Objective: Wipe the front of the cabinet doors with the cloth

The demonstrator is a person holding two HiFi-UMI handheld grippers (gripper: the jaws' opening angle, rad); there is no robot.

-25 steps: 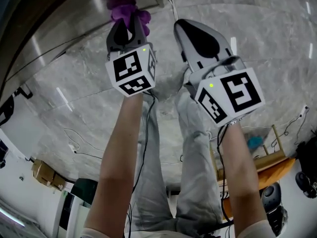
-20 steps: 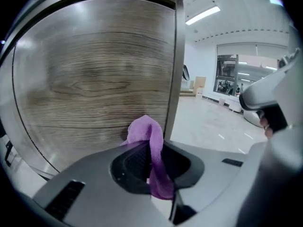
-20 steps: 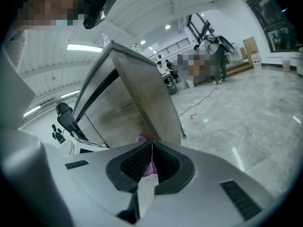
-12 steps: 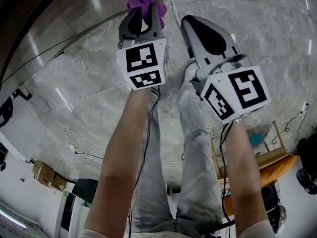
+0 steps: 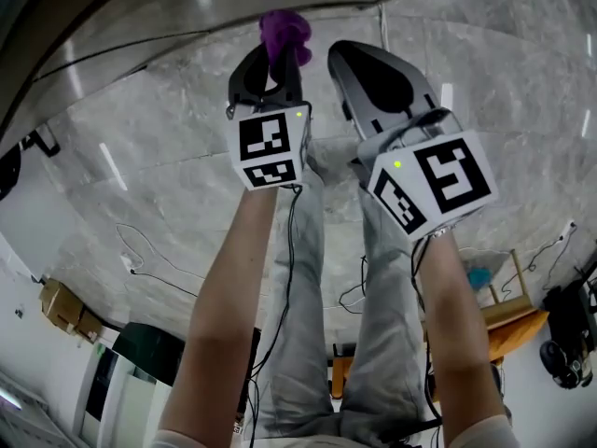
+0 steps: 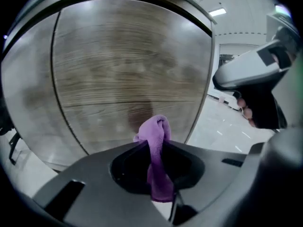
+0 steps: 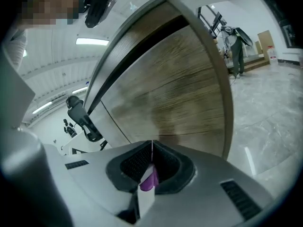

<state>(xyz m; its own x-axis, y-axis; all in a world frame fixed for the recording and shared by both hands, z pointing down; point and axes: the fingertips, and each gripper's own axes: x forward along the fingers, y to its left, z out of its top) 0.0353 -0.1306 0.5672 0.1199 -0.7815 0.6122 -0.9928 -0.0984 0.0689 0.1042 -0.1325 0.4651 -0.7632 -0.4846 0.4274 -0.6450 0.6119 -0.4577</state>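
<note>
left claw [image 5: 269,62] clamped on the purple cloth [image 6: 156,155], w/ a folded tuft poking past the tips so fabric, not plastic, meets the wood. tuft aims at the cabinet door [image 6: 128,65], v. near its lower part; can't tell if touching. right claw [image 7: 151,150] pressed closed, nothing in it i can name, held beside the left, prob. just kept out of the way.
</note>
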